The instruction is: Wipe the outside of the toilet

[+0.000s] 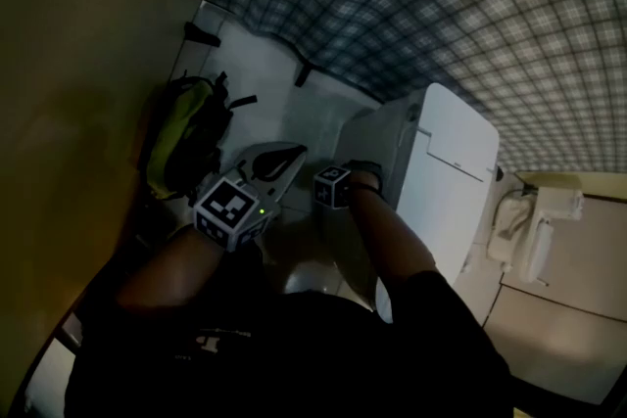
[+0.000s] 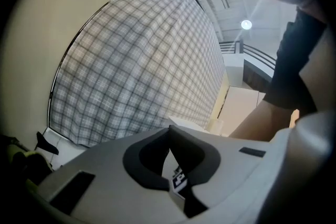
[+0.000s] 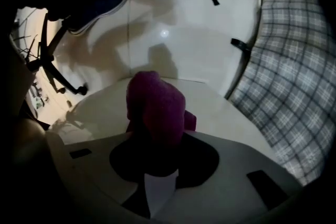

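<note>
Magenta fuzzy cloth [image 3: 156, 105] sat bunched, pinched in the right gripper [image 3: 157, 135] over the smooth, rounded white toilet [image 3: 231, 118], right of centre. Left gripper [image 2: 169, 131] jaws met tip to tip, empty.

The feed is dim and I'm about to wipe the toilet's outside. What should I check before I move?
1. Cloth gripped: ok. The right gripper is shut on the magenta cloth.
2. Cloth pressed to the toilet: cannot tell. It sits over the white surface, but contact is unclear.
3. Spare hand free: ok. The left gripper has its jaws together with nothing between them.
4. Path free of clutter: ok. The backpack lies by the wall, apart from the toilet.
</note>
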`<state>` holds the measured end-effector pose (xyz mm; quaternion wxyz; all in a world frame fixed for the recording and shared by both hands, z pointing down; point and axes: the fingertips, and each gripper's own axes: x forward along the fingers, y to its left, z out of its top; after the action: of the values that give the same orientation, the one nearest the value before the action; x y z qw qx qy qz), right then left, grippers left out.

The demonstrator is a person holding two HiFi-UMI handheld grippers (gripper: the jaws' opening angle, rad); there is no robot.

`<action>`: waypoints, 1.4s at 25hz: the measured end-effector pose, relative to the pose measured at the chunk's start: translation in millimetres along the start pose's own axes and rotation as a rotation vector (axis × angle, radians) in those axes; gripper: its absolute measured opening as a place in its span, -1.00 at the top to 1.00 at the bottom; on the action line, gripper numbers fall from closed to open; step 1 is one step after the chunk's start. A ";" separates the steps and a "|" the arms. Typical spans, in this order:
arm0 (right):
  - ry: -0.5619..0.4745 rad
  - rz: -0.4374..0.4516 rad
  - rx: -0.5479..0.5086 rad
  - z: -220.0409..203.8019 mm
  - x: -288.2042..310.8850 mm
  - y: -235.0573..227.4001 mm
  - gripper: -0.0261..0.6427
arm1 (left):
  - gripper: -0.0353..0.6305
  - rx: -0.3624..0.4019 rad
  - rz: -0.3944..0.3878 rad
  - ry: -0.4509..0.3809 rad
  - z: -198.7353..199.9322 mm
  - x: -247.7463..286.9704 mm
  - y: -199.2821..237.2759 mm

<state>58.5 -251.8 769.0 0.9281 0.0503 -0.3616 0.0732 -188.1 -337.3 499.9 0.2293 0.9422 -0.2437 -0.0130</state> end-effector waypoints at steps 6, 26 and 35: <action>-0.031 0.150 -0.202 28.5 30.6 146.9 0.65 | 0.91 0.018 0.011 0.008 -2.6 -2.7 -7.4; -0.169 -0.232 0.065 51.7 0.4 -93.1 0.65 | 0.91 -0.078 0.035 0.013 -10.4 -8.8 22.0; -0.049 -0.158 0.004 31.8 34.9 -79.2 0.67 | 0.91 -0.054 0.039 0.035 -9.3 -1.9 23.9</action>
<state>76.4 -330.9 812.7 0.9217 0.0825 -0.3790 -0.0009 -199.3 -351.0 518.5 0.2590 0.9309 -0.2575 0.0015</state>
